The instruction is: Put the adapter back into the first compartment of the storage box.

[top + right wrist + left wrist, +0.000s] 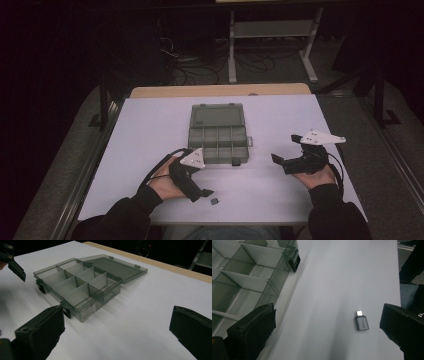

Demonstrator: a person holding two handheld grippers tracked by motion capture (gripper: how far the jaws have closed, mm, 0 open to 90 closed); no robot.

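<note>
Both my tongs stand wide open over the white table and hold nothing.

My left gripper (207, 192) hangs low near the front edge, its jaws far apart, and the small grey adapter (361, 322) lies flat on the table (280, 115) between them, closer to one jaw, touching neither. My right gripper (284, 149) is also spread wide, at the right of the open compartment box (219, 137). The box sits in the middle, its lid (117, 267) laid back flat, its compartments empty.
</note>
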